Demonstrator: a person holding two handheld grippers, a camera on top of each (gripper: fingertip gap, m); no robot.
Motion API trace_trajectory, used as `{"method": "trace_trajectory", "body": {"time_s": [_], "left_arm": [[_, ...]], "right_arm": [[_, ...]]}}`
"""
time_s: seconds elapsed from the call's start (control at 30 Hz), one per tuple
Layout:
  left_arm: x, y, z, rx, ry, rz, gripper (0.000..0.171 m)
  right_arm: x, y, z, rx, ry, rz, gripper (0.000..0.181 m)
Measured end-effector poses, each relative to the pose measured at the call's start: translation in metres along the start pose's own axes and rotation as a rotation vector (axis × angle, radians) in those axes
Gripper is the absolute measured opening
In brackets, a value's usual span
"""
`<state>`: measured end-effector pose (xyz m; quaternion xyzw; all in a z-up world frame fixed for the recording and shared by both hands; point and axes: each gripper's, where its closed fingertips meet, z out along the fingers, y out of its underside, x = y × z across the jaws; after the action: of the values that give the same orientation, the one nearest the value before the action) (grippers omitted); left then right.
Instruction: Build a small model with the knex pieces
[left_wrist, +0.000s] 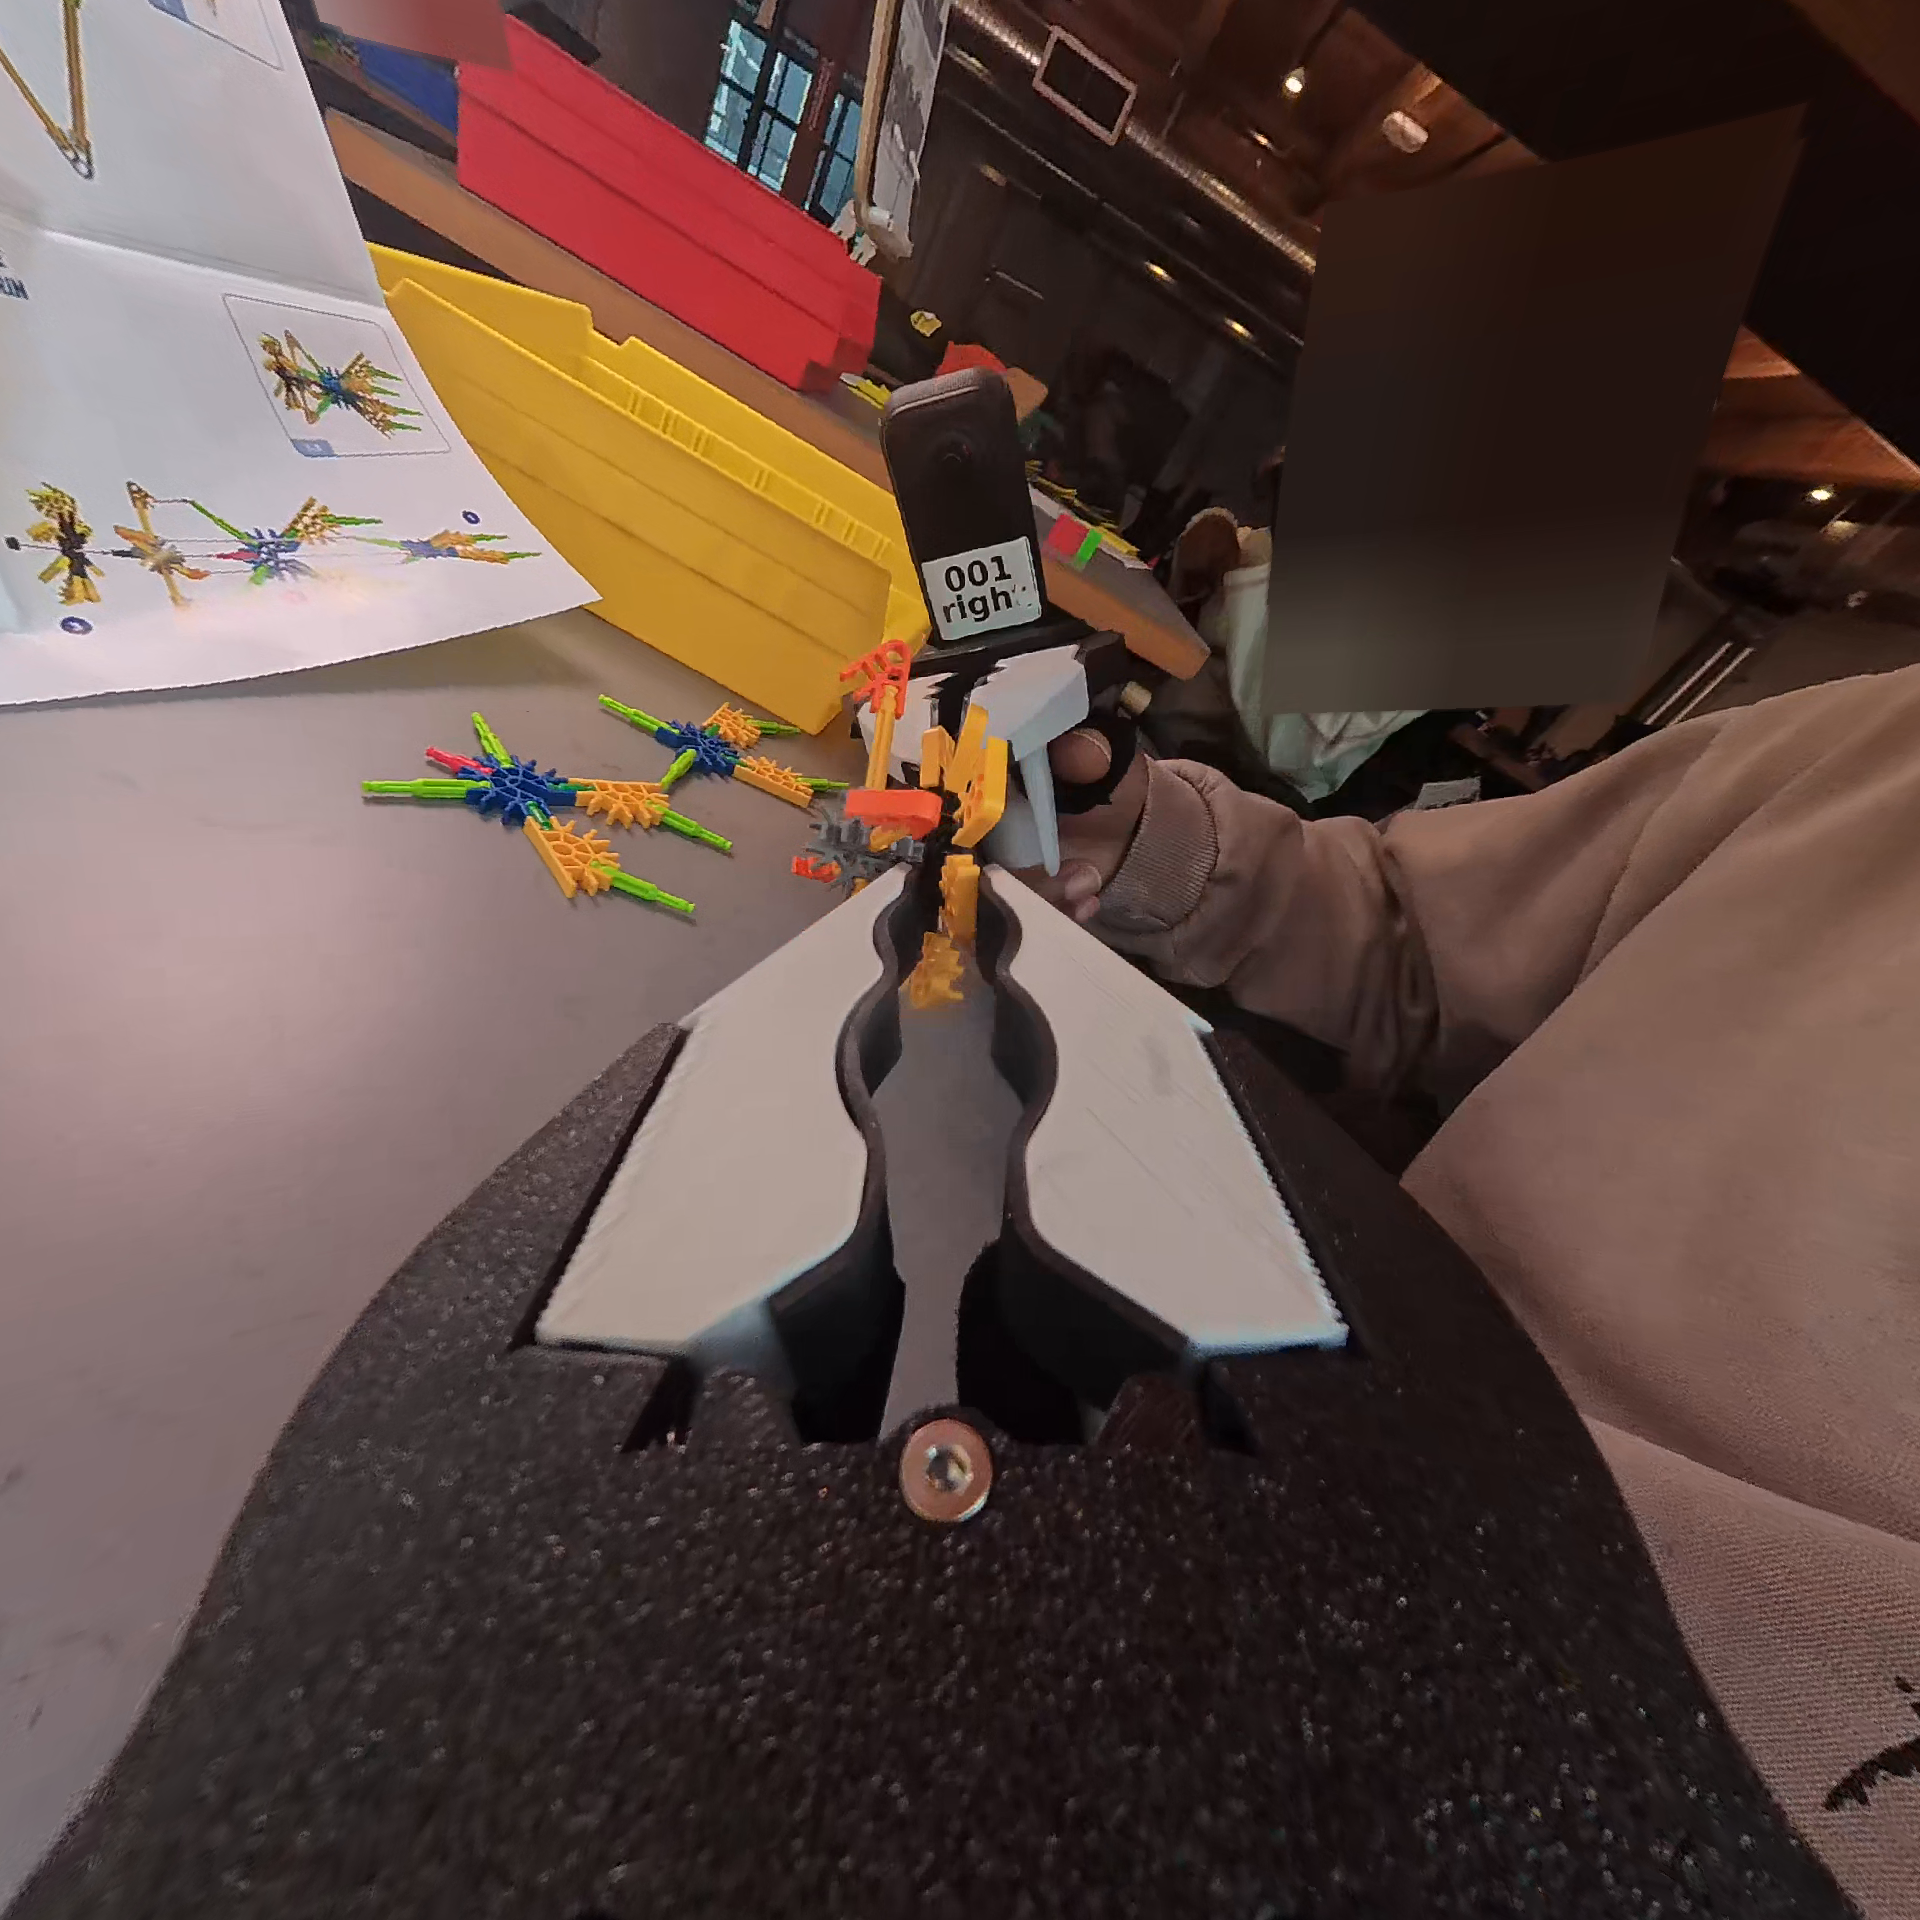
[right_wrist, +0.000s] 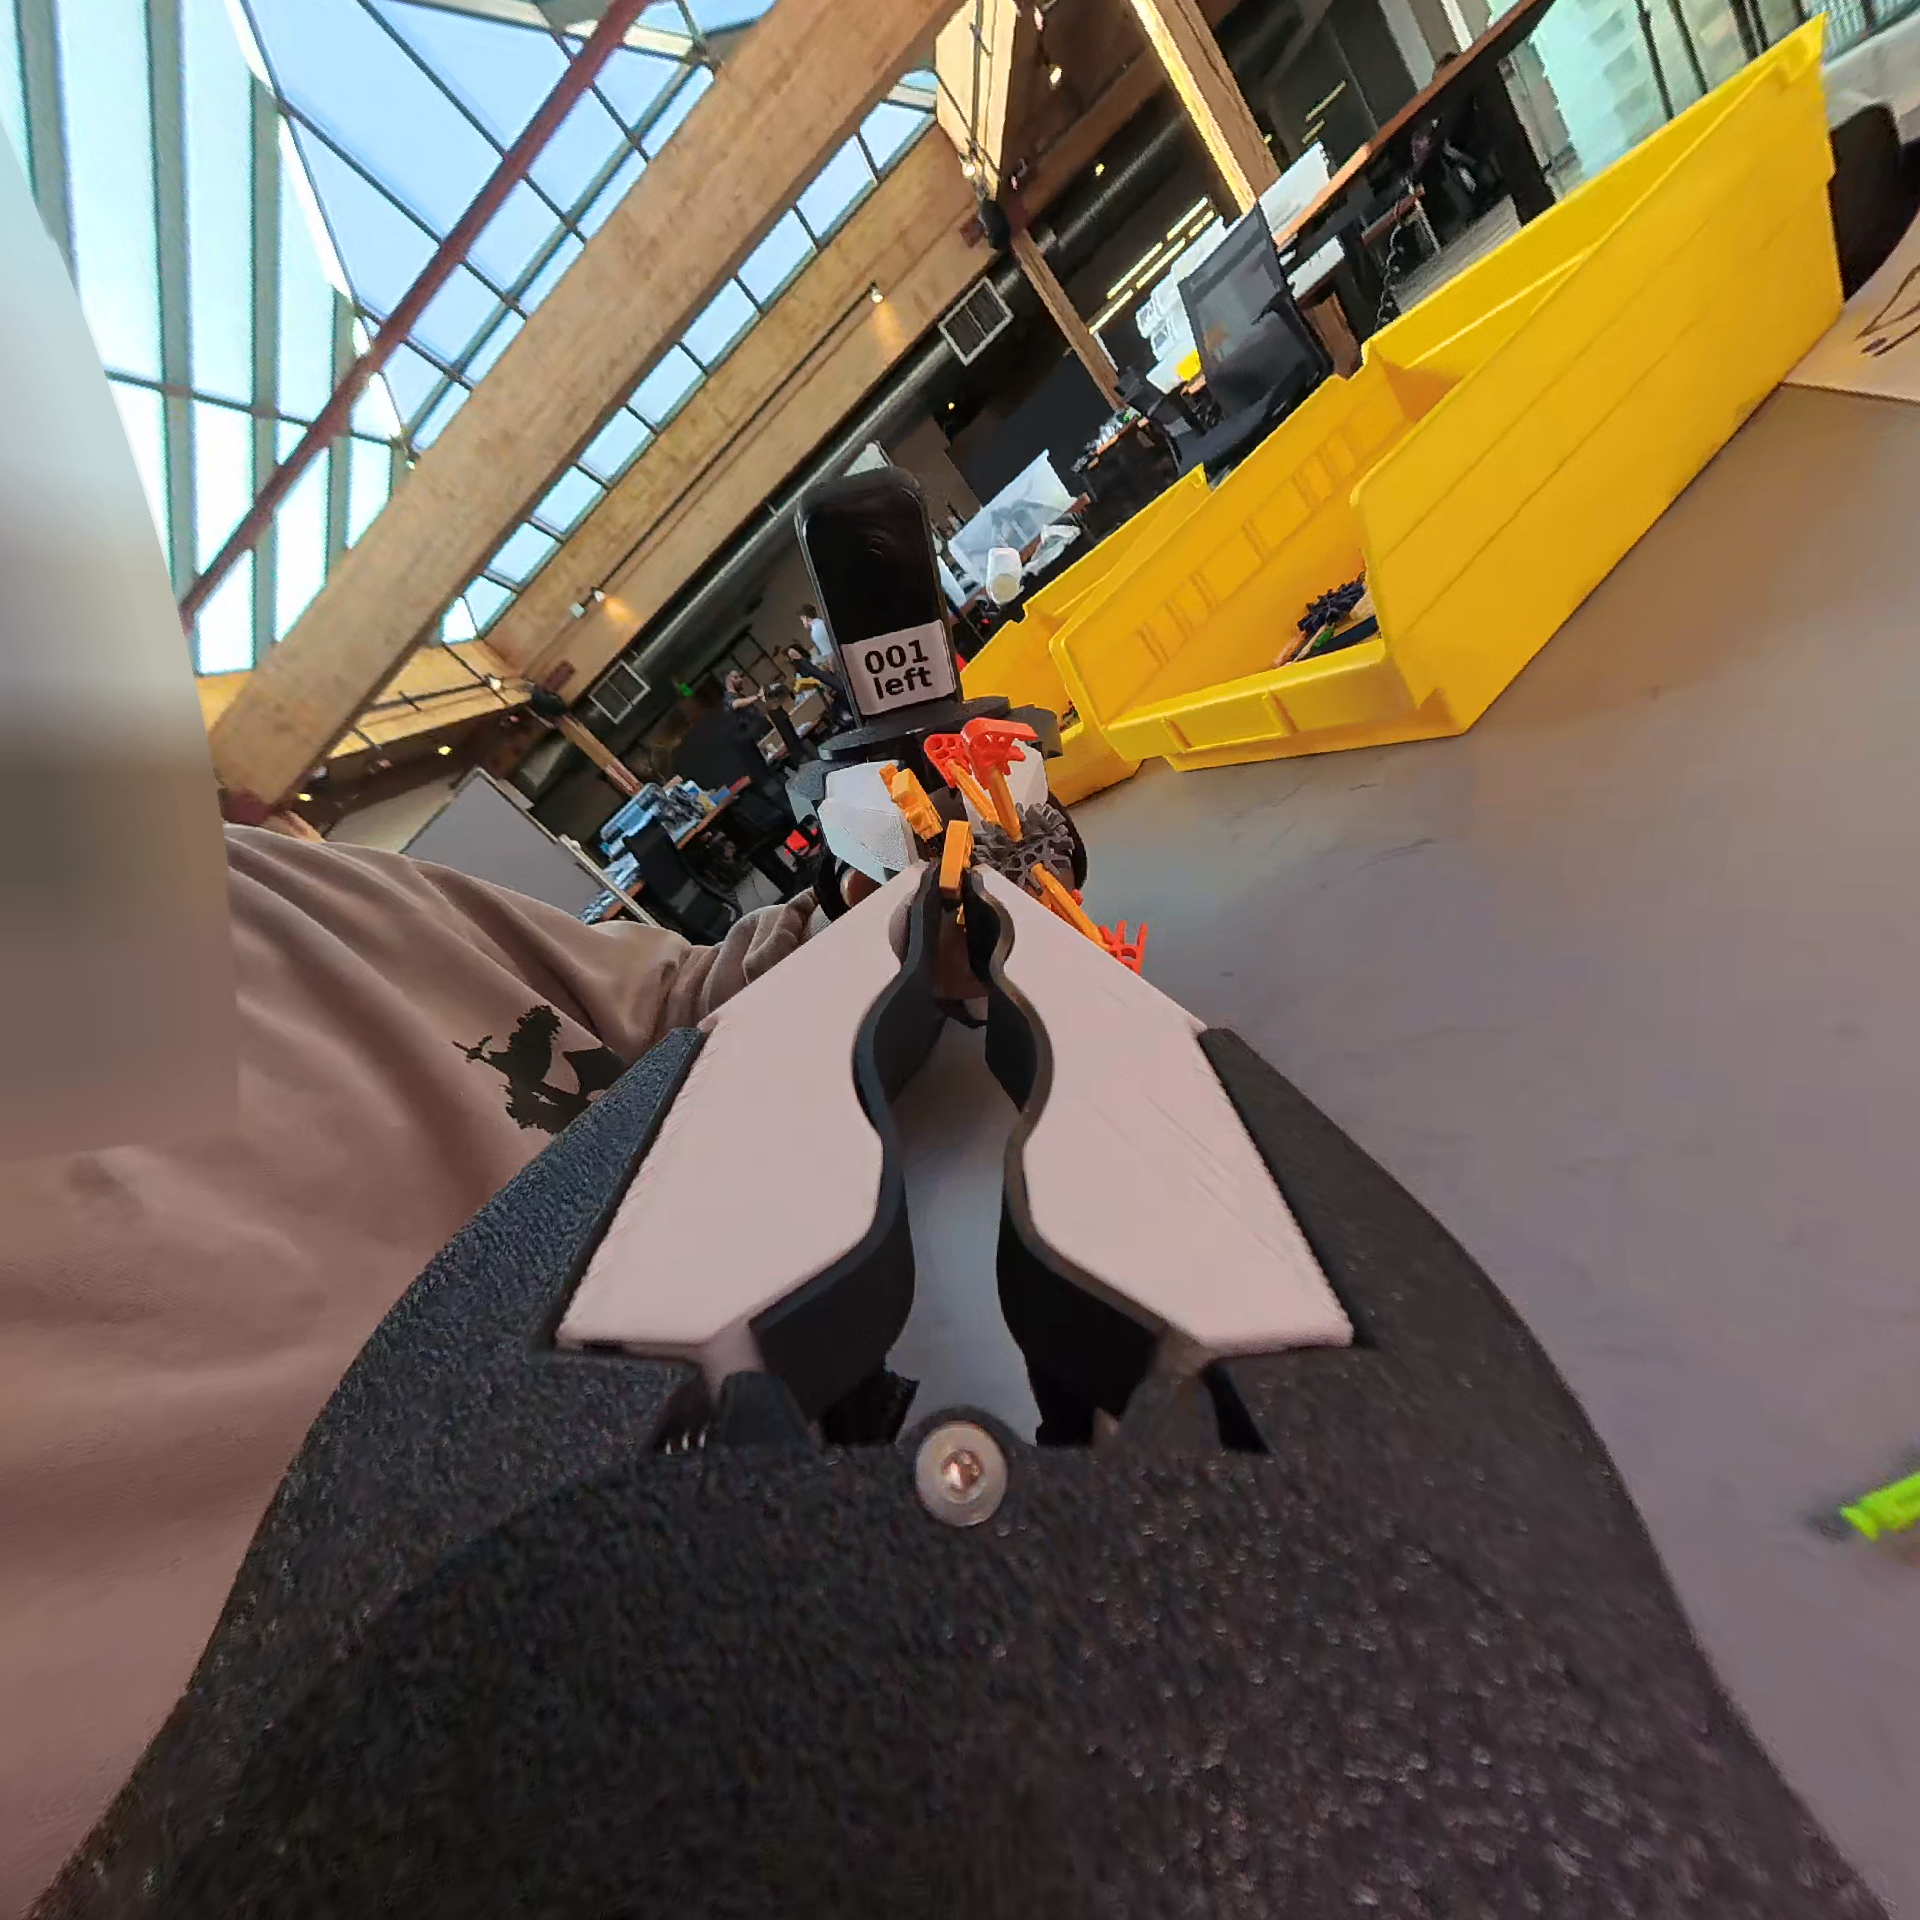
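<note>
Both claws (left_wrist: 940, 894) (right_wrist: 956, 894) pinching one toy assembly (left_wrist: 940, 821) — grips half-hidden

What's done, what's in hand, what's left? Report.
Done: a blue-green star assembly lies on the table. In hand: left tool and right tool both grip one yellow-orange assembly between them. Left: unclear how much; loose pieces sit in the yellow bin.

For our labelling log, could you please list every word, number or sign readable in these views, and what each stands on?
I do not copy wording; these things bear writing:
White sticker on the black camera, left wrist view: clear black print, two lines.
White sticker on the black camera, right wrist view: clear black print, two lines.
Instruction sheet: small print, mostly blurred or cut off.
</note>
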<state>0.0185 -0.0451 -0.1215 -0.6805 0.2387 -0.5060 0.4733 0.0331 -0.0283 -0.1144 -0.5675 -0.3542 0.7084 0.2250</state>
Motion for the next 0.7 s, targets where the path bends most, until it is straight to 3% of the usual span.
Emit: {"method": "trace_trajectory", "body": {"time_s": [0.27,0.57,0.7], "left_arm": [[-0.003,0.010,-0.001,-0.045,0.081,-0.259,0.003],[-0.001,0.019,0.001,-0.110,0.075,-0.229,0.003],[0.007,0.018,0.001,-0.105,0.153,-0.292,0.003]], "right_arm": [[0.003,0.009,-0.001,-0.064,-0.021,0.059,0.005],[0.004,0.015,-0.003,-0.094,-0.054,0.183,0.006],[-0.001,0.017,-0.004,-0.109,-0.083,0.158,0.004]]}}
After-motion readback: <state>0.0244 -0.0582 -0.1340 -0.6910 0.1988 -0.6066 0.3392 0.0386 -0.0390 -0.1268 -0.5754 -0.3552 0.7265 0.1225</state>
